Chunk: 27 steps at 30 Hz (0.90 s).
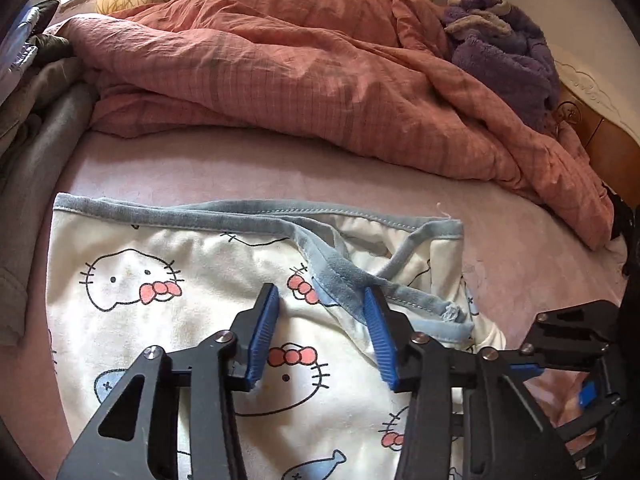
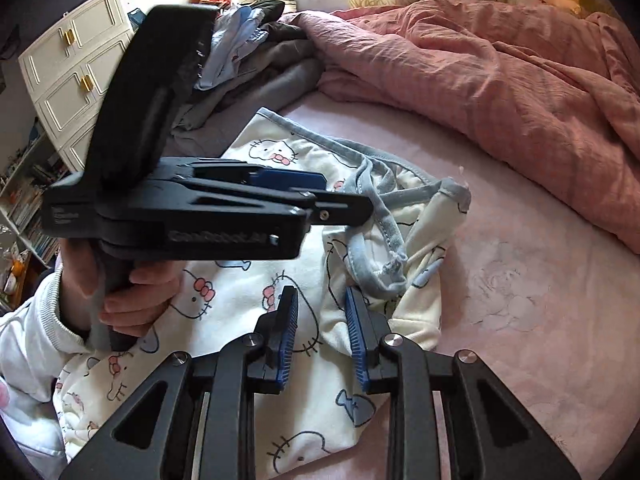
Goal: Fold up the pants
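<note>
**Inspector:** Start with the surface.

**Operator:** I see a bed with a pink sheet [image 1: 248, 160]. One pair of white cartoon-print pants [image 1: 168, 280] lies on it, the grey-blue waistband [image 1: 224, 210] towards the rumpled pink duvet [image 1: 320, 72].

**Inspector:** And the grippers?

**Operator:** Two. My left gripper [image 1: 322, 328] is low over the waist area, jaws apart with cloth under the gap; its pads [image 1: 264, 328] do not pinch anything. My right gripper [image 2: 322, 332] sits over the bunched edge, jaws also apart, holding nothing. I judge both are placed to take the waist end for a fold.

**Inspector:** Anything further out?

**Operator:** One purple fleece [image 1: 504, 52], one heap of grey clothes [image 2: 256, 64], one white drawer cabinet [image 2: 72, 72].
</note>
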Motion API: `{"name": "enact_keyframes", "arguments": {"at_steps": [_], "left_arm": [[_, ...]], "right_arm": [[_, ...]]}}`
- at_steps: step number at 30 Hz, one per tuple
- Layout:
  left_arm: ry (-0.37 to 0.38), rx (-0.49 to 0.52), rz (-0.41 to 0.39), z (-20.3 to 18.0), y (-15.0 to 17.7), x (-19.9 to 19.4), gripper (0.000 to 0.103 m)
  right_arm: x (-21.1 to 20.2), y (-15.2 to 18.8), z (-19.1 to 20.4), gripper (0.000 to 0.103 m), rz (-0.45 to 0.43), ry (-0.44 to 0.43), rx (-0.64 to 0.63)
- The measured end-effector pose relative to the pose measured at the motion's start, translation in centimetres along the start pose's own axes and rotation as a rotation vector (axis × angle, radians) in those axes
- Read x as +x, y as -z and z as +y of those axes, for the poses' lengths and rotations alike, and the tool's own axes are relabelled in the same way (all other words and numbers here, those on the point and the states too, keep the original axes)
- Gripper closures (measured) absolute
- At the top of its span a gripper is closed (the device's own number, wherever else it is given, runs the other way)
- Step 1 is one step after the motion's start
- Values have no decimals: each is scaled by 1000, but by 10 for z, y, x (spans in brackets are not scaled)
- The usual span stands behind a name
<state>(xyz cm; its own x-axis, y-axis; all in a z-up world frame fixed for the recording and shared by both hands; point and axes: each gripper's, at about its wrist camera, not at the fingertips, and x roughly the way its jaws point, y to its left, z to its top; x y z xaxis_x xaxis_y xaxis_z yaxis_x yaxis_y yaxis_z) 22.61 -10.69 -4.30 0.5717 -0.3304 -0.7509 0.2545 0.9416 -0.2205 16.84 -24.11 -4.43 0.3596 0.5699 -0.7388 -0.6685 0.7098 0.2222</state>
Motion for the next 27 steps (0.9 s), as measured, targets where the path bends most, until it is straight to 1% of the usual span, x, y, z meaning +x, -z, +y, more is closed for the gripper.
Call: {"name": "enact_keyframes", "arguments": {"at_steps": [1, 2, 3, 5, 7, 9, 11, 12, 13, 15, 17, 19, 21, 22, 24, 25, 26, 27], "left_arm": [[8, 4, -6, -1, 0, -2, 84], [15, 5, -12, -1, 1, -4, 90], [17, 6, -20, -1, 1, -7, 91], [30, 4, -31, 0, 3, -11, 97], [47, -19, -46, 4, 3, -17, 98], [29, -55, -64, 8, 3, -23, 98], [-24, -72, -86, 12, 3, -29, 98], [-56, -67, -94, 12, 3, -33, 98], [-98, -53, -98, 10, 2, -34, 98], [-147, -32, -90, 8, 3, -35, 98], [-150, -32, -65, 11, 5, -32, 98], [-134, -45, -37, 16, 5, -26, 98], [-111, -69, -22, 22, 6, -24, 98], [-104, -79, -19, 24, 6, -24, 98], [-87, -97, -20, 26, 6, -25, 98], [-82, -98, -22, 26, 6, -25, 98], [-84, -93, -24, 24, 6, -25, 98], [-90, -85, -25, 22, 6, -25, 98]], "right_arm": [[-4, 0, 0, 76, -10, 1, -6], [-11, -1, -2, 76, -33, 20, -4], [-15, -3, -5, 76, -53, 40, 8], [-25, -8, -16, 76, -100, 89, 66], [-32, -16, -27, 76, -153, 148, 146], [-33, -24, -39, 76, -171, 229, 233], [-28, -30, -48, 76, -167, 296, 279], [-26, -31, -51, 76, -160, 308, 290], [-22, -34, -53, 76, -151, 311, 298], [-17, -40, -56, 76, -126, 300, 308], [-8, -51, -54, 75, -102, 293, 316], [0, -58, -53, 69, -81, 291, 324], [8, -61, -52, 69, -39, 340, 332], [10, -60, -51, 69, -41, 355, 334], [13, -56, -52, 69, -40, 348, 344], [13, -54, -53, 75, -42, 347, 351], [13, -52, -54, 89, -45, 350, 351], [13, -51, -54, 95, -47, 361, 349]]}}
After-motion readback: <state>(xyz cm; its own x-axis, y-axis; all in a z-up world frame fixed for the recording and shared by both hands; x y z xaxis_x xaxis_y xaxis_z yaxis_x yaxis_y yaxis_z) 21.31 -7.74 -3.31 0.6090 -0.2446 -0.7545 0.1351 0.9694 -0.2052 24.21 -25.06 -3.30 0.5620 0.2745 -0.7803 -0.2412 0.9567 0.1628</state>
